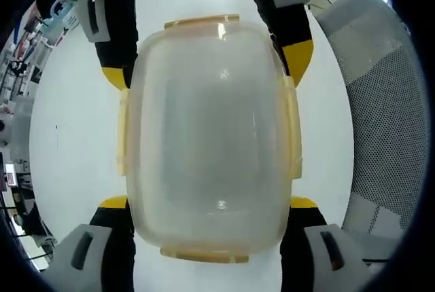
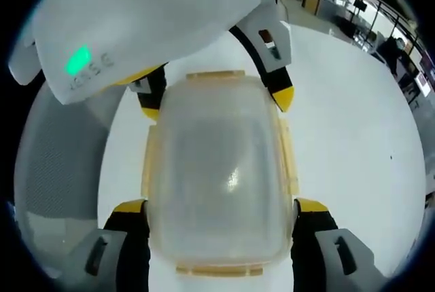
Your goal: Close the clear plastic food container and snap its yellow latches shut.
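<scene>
Closest to each camera sits the clear plastic food container [image 1: 207,139], its frosted lid already lying on the body and bulging toward the lens. It rests on the white worktop [image 1: 75,142] and is bracketed from two opposite ends: in the left gripper view the left hand-held gripper [image 1: 207,205] rises from the bottom with one yellow-tipped jaw on either side of the near end, while the right hand-held gripper [image 1: 207,61] comes in from the top and straddles the far end the same way. The right gripper view mirrors this, with the right hand-held gripper [image 2: 221,207] at the bottom and the left one [image 2: 217,98] reaching in from above under its white housing.

Both sets of jaws are spread wide, wider than the container, and appear to lie alongside its walls rather than clamp it; whether the tips actually touch the plastic cannot be told. The arrangement reads as a way of steadying and centring the box so the lid stays seated while the latches are worked.

Smaller parts come next: four yellow latches, one per edge. The long side latches [image 1: 293,136] seem folded down against the walls, though whether they are fully snapped is unclear. The short end latches [image 1: 202,22] look flared outward, so they likely remain to be pressed. A grey mesh chair back [image 1: 384,102] stands beyond the worktop edge.
</scene>
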Available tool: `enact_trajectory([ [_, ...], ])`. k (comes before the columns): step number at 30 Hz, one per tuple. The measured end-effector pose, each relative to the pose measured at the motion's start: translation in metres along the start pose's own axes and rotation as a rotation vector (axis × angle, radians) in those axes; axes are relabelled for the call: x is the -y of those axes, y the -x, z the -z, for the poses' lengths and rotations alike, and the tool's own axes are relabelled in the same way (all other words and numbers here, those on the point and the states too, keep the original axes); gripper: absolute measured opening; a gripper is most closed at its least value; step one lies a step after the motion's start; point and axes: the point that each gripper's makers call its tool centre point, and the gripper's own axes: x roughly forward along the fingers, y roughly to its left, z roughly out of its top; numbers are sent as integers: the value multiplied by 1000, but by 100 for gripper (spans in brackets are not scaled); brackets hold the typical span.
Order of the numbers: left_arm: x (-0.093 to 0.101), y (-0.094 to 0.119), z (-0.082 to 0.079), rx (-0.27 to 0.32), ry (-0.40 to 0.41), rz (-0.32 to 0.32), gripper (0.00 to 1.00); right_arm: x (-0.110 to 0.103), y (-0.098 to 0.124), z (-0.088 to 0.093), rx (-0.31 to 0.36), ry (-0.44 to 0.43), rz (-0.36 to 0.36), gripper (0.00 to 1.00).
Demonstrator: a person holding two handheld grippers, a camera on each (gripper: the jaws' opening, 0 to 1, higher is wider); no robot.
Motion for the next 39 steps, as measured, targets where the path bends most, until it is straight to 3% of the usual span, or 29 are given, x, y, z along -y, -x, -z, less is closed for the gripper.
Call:
enact_trajectory([
  [28, -57, -10, 1, -12, -17, 12, 91, 56, 4, -1, 22, -20, 16, 87],
  [39, -60, -10, 1, -12, -13, 14, 92, 60, 4, -2, 24, -18, 11, 87],
])
